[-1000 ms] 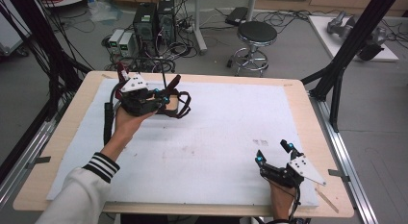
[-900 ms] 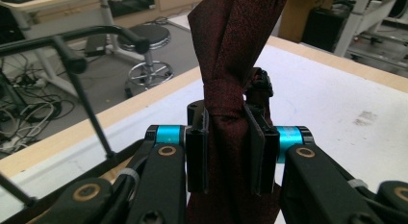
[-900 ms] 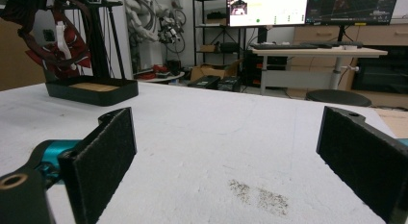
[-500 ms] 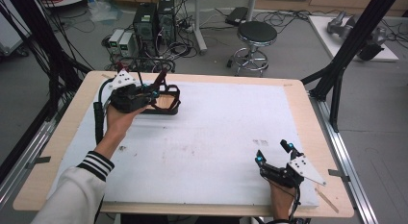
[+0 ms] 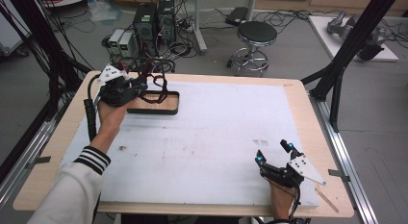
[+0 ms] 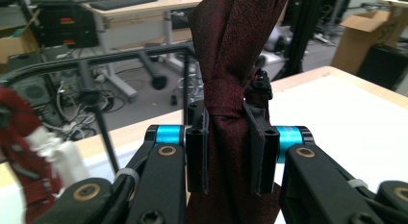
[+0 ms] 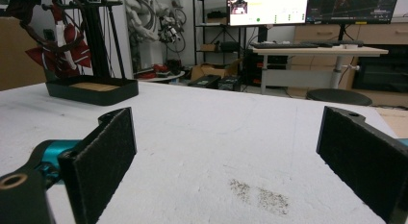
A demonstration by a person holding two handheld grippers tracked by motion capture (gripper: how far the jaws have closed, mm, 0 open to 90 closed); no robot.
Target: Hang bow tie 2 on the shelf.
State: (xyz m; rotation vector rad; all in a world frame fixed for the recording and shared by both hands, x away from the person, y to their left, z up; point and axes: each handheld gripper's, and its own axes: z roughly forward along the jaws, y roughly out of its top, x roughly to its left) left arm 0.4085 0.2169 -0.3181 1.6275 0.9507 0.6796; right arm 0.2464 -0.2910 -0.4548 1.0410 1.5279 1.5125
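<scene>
One hand-held gripper (image 6: pixel 225 152) clamps the dark red tie (image 6: pixel 231 65) near the table's far-left edge; the other (image 5: pixel 273 153) gapes wide.

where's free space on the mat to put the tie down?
The white mat is bare between the black rectangular tray at far left and the right gripper at the near right corner. Crowded spot: the tray, where the left gripper clamps the dark red fabric tie by a black wire stand.

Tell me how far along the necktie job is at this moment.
Done: the left gripper is shut on the dark red necktie and has it lifted. In hand: it is held above the black tray with a rack. Left: placing and releasing it. The right gripper rests open and idle.
</scene>
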